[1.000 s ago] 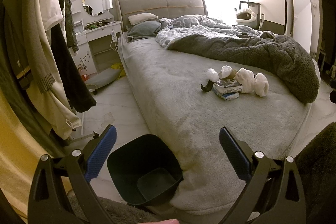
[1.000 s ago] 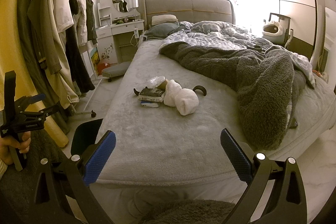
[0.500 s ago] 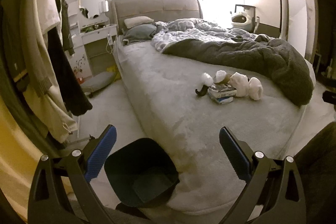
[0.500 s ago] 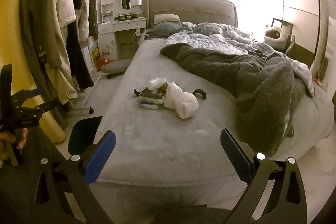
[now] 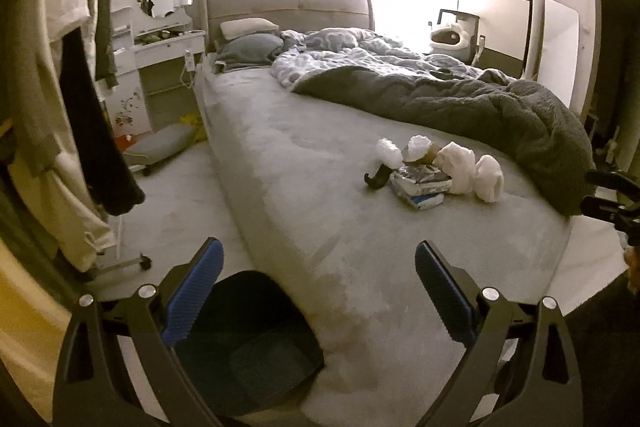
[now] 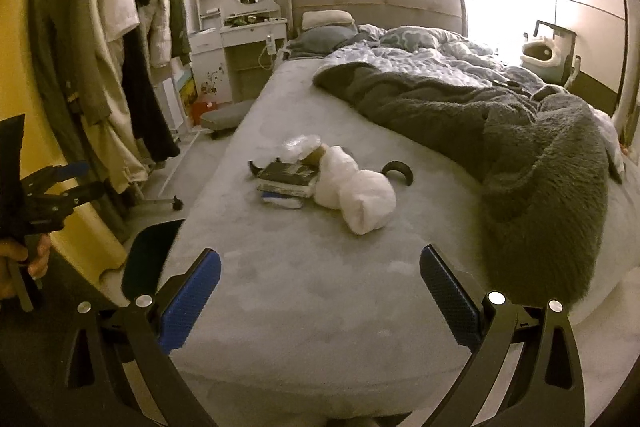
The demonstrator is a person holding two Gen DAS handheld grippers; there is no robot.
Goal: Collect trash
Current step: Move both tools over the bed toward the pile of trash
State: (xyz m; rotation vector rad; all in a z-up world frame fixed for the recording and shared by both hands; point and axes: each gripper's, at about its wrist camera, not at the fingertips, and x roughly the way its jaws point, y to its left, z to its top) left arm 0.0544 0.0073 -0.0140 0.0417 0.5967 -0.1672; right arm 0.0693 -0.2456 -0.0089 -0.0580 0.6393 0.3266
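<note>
Grey bedspread [image 6: 304, 291] carries the trash: crumpled white tissues [image 6: 356, 195] beside a small stack of books [image 6: 288, 179], well beyond both wide-open, empty hand-held grippers, left [image 5: 318, 291] and right [image 6: 320, 293]. Dark bin [image 5: 248, 343] waits at the bed's near corner. A careless reach could snag a book with the tissue, since they touch.

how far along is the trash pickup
Barely started. Nothing looks done: the bin on the floor by the bed looks empty. Nothing is in hand: the left gripper and right gripper are open. Left: the white wads and other bits by the books.
</note>
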